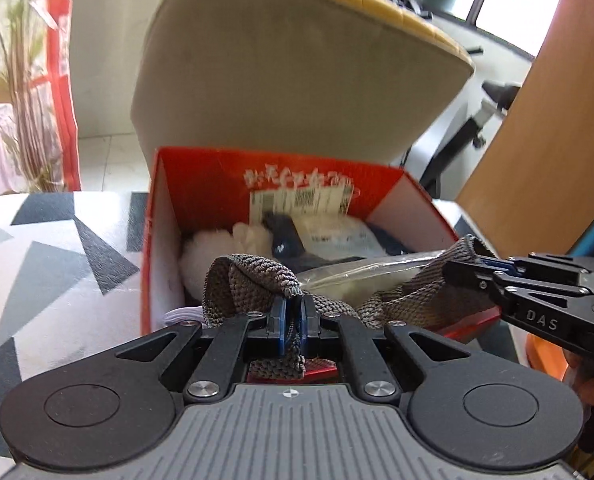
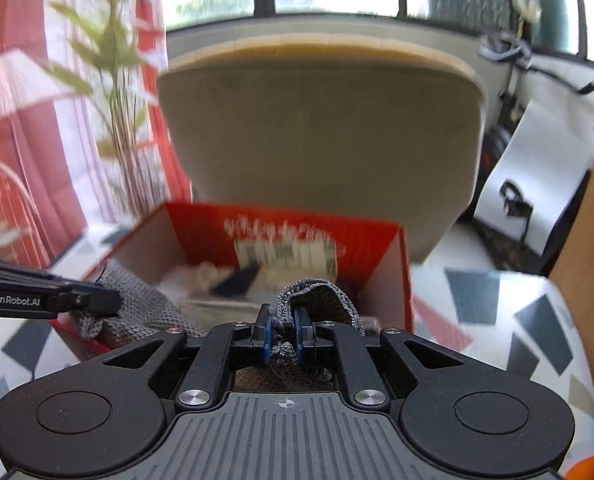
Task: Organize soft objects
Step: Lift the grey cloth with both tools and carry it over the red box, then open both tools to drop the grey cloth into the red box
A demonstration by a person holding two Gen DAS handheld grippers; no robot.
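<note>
At the bottom centre of the left wrist view, the left gripper (image 1: 295,322) has its blue pads pressed together on a fold of the grey-brown knitted cloth (image 1: 249,280), which drapes across the near edge of the red box (image 1: 201,184). Toward the right edge of that frame the right gripper (image 1: 463,266) comes in from the side and pinches the other end of the same cloth, so the fabric hangs between the 2 grippers above the open box. Inside the box lie white fluffy items (image 1: 213,246), a dark blue piece (image 1: 283,234) and a clear plastic packet (image 1: 361,270); a white label (image 1: 301,200) sticks to the far inner wall.

Low in the middle of the right wrist view, the right gripper (image 2: 284,330) is likewise clamped on a bunched edge of the knitted cloth (image 2: 317,294), and the left gripper (image 2: 107,302) enters from the left edge, gripping the cloth's other part. The box (image 2: 385,264) stands on a bench (image 2: 517,320) covered in a grey and white triangle pattern. Behind it rises a beige chair back (image 2: 321,140), with a leafy plant (image 2: 113,60) at the upper left
</note>
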